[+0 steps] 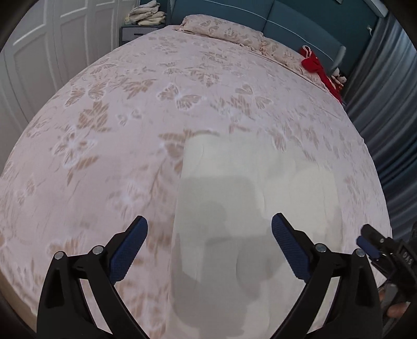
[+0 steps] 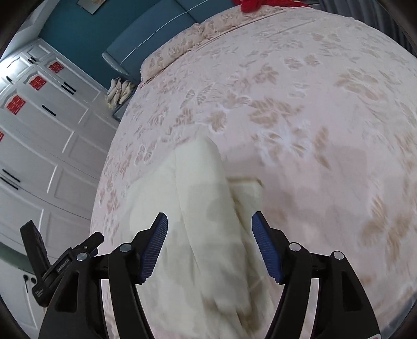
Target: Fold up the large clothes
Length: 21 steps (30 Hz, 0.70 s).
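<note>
A cream-white garment (image 1: pixel 247 177) lies flat on the bed's pink butterfly-patterned cover (image 1: pixel 117 130), near the bed's front edge. My left gripper (image 1: pixel 209 219) hovers above the garment's left part, open wide, with nothing between its blue pads. In the right wrist view the garment (image 2: pixel 203 177) shows as a long folded strip with a ridge down its middle. My right gripper (image 2: pixel 209 216) is open above that strip, and its pads stand clear of the cloth. Both views are motion-blurred.
Patterned pillows (image 1: pixel 224 31) lie against the blue headboard (image 1: pixel 299 23). A red garment (image 1: pixel 315 65) is bunched at the bed's far right corner. A white wardrobe (image 2: pixel 39 130) runs along the left, with folded cloths (image 1: pixel 148 15) on a nightstand. Grey curtains (image 1: pixel 385 104) hang at right.
</note>
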Tool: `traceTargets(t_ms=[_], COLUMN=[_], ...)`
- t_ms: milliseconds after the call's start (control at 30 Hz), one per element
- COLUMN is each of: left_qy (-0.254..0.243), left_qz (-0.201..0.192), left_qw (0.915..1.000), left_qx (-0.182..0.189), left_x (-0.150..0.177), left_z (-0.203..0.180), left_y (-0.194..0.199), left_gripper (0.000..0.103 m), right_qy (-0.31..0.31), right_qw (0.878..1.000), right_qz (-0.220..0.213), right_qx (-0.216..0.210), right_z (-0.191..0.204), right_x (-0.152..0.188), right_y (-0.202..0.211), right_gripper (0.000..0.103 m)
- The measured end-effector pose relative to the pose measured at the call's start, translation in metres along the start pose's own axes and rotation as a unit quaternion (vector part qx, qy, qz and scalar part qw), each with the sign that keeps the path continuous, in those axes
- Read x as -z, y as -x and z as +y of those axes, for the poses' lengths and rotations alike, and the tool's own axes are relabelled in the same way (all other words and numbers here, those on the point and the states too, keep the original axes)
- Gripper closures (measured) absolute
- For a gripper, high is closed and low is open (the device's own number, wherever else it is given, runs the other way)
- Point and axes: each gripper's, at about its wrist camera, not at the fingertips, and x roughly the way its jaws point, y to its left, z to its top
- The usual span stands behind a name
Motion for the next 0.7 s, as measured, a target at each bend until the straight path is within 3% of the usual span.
traceTargets(t_ms=[100,167,200,233,300,333,433,700], left_qy=[-0.001,0.001,0.001,0.0,-0.005,-0.009,-0.026,-0.001], left_qz=[0.006,0.015,0.017,0.017,0.011,0.011,0.027,0.024], left_qw=[1.0,0.9999,0.9998,0.9998,0.9999,0.9999,0.9992,0.9996], left_qx=[-0.001,-0.001,0.002,0.001,0.006,0.001,-0.017,-0.017], left_x=[-0.018,-0.022,-0.023,-0.023,-0.018,-0.014,-0.001,0.018], left_z=[-0.007,-0.01,-0.011,-0.012,-0.016,-0.018,-0.025,-0.016], left_y=[-0.02,-0.032,-0.037,-0.04,-0.044,-0.049,-0.074,-0.099], left_gripper=[0.009,0.01,0.01,0.01,0.01,0.01,0.01,0.007], right_qy=[-0.012,-0.017,-0.015,-0.014,0.008,0.014,-0.001,-0.01], right_qw=[1.0,0.998,0.998,0.998,0.999,1.0,1.0,0.999], right_qz=[0.028,0.059,0.063,0.054,0.0,-0.012,0.008,0.027], right_qx=[0.004,0.0,-0.009,-0.019,-0.032,-0.019,0.02,0.031], right_z=[0.007,0.006,0.007,0.007,0.01,0.007,-0.014,-0.039], right_x=[-0.018,-0.021,-0.02,-0.019,-0.013,-0.01,0.0,0.014], right_y=[-0.043,-0.076,-0.081,-0.077,-0.052,-0.048,-0.07,-0.104], right_gripper=[0.038,0.068,0.089,0.093,0.094,0.094,0.094,0.086])
